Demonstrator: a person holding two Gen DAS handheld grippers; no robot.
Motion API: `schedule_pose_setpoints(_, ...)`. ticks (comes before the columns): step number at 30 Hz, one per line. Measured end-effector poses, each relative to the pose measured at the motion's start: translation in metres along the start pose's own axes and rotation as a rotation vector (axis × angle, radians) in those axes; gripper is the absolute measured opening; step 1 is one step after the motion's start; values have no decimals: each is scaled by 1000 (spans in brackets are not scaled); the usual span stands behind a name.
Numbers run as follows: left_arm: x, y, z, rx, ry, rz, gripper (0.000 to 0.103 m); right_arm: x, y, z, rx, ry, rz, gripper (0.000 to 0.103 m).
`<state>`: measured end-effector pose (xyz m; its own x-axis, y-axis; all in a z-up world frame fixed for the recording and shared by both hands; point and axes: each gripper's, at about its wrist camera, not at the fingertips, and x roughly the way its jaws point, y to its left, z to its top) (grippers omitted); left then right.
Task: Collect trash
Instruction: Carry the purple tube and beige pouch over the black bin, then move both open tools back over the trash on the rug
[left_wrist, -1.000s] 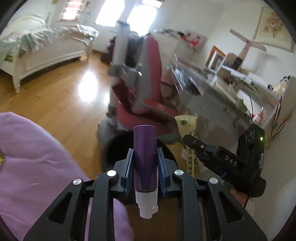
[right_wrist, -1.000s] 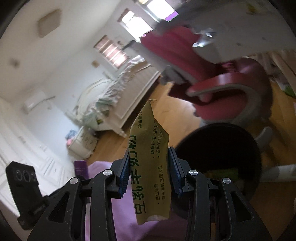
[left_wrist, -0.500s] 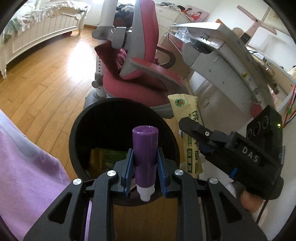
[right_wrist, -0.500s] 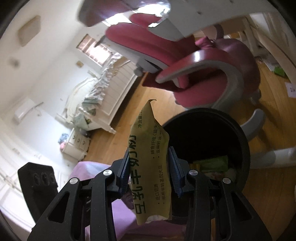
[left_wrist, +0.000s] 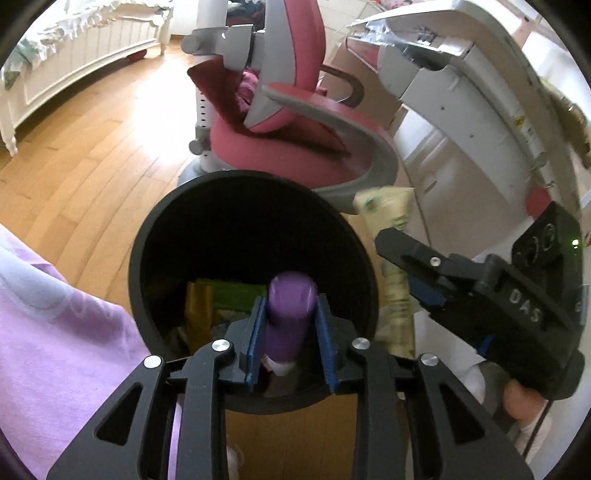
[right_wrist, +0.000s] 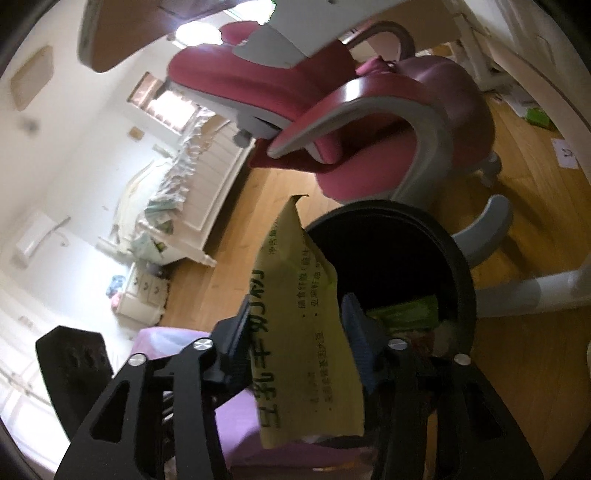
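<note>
On the left, a purple cloth (left_wrist: 55, 332) is lying low beside the round black trash bin (left_wrist: 147, 229), which is sitting on the wood floor (left_wrist: 85, 166). Some green and gold wrappers (left_wrist: 221, 295) are lying down inside the bin. The left gripper (left_wrist: 290, 328) is hanging over the near side of the bin's mouth. Its blue pads (left_wrist: 255, 332) are sitting on both sides of a purple tube (left_wrist: 288, 314) (the white cap end is pointing back at the camera), but the tube looks blurry and there seem to be small gaps, so I cannot tell if the grip is tight. A pink chair (left_wrist: 295, 122) is standing just behind the bin. To the right of the bin, the right gripper (left_wrist: 400, 280) is squeezing a yellow wrapper (left_wrist: 395, 288) with green writing. In the right wrist view, that wrapper (right_wrist: 303, 332) is sticking up between the pads (right_wrist: 356, 332), beside the bin's rim (right_wrist: 461, 273). A white desk (left_wrist: 480, 110) is standing far right.
</note>
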<state>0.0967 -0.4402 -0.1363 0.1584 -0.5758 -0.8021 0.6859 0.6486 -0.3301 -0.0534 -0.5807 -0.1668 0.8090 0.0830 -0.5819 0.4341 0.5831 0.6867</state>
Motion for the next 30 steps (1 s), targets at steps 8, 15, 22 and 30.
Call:
schedule_pose_setpoints(8,-36,-3,-2,16,-102,66,73,-13,7,-2,5,-24,-5,75)
schedule_pose_setpoints(15,-106,12,-20,-36,-228,95,73,-21,45,-13,-53,-23,49,75)
schedule_pose_setpoints(22,-190,60,-54,-136,-388,204,79,-9,104,-43,-182,38,89,75)
schedule_pose_setpoints(30,-274,180,-113,-392,-498,348,79,2,192,-95,-407,125,173,75)
